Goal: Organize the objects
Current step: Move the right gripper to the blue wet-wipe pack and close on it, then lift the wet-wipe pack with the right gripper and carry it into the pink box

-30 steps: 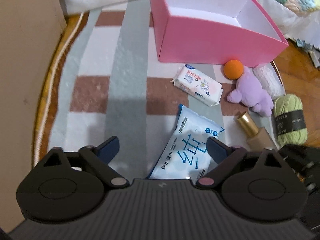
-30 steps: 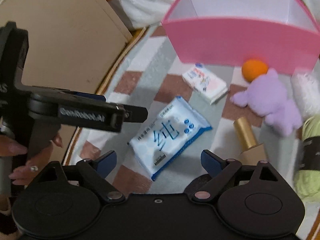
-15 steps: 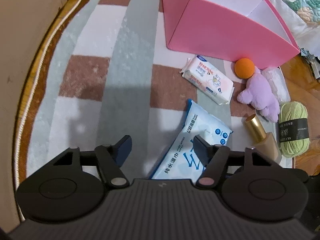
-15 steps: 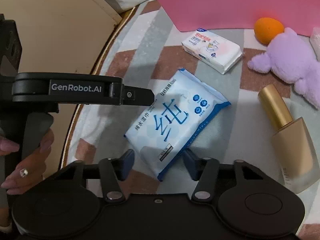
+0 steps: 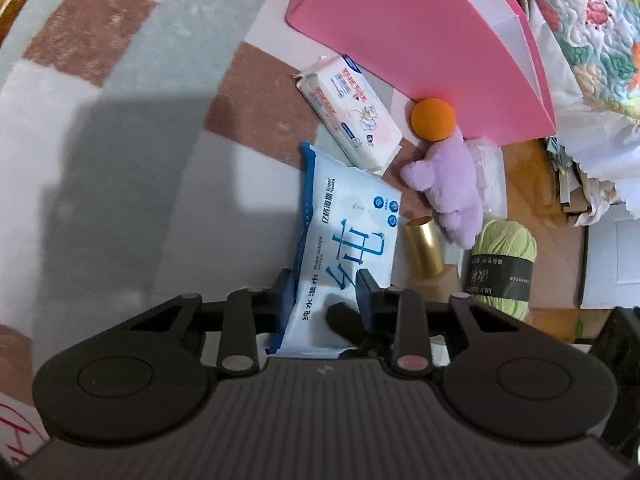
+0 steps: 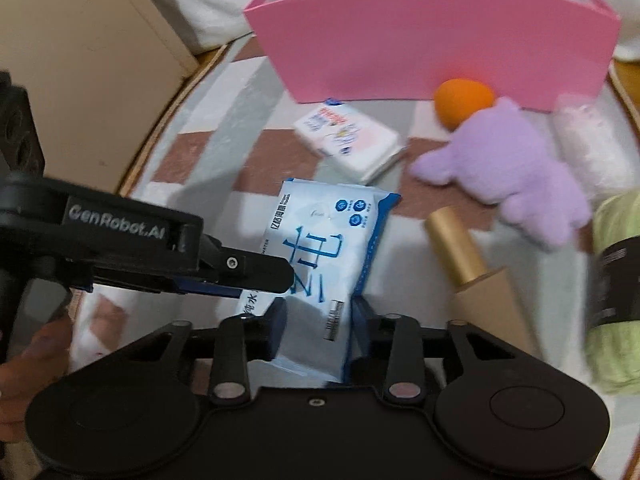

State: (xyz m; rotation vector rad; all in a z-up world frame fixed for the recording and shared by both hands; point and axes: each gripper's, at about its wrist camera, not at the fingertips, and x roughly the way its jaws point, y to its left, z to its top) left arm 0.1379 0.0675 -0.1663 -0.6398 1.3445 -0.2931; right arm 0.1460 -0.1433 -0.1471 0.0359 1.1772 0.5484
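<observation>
Holding the blue wipes pack on the rug, your left gripper and right gripper have just closed and now pinch its near end. Lift both together, level, toward the pink box.

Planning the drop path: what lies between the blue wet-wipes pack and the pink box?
In both wrist views, the small white tissue pack lies on the rug between the blue wet-wipes pack and the pink box; nothing else sits on that stretch.
</observation>
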